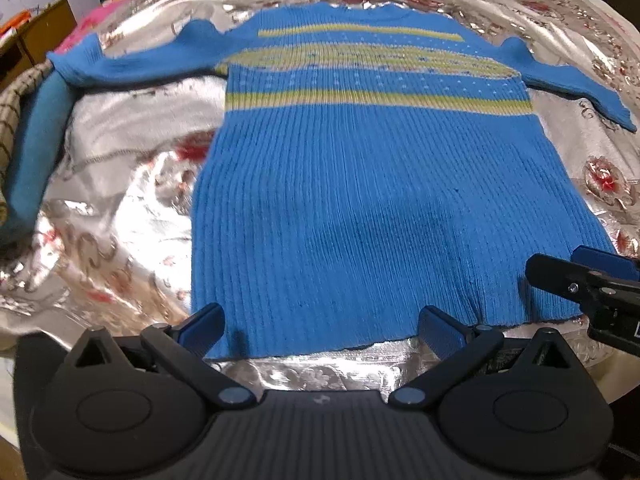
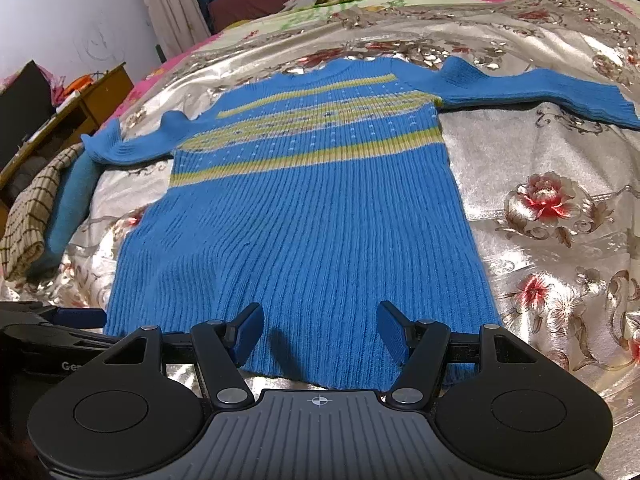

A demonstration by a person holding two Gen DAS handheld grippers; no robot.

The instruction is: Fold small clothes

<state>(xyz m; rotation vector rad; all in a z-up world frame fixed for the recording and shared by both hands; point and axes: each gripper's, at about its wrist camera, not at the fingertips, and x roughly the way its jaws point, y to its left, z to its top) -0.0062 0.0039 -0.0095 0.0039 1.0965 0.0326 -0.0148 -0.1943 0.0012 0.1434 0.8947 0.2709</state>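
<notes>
With both pairs of fingers spread wide and holding nothing, I see the sweater (image 1: 360,184) lying flat, its hem between the tips of my left gripper (image 1: 320,330) and right gripper (image 2: 320,330); a shallow pinch could snag one layer only; ribs might stretch.

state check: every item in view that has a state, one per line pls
sweater: spread flat, unfolded, both sleeves out to the sides
left gripper: open, at the hem, nothing held
right gripper: open, over the hem, nothing held
checked cloth: folded, at the bed's left edge
teal cloth: folded, beside the checked cloth
bedspread: wrinkled under the sweater
</notes>
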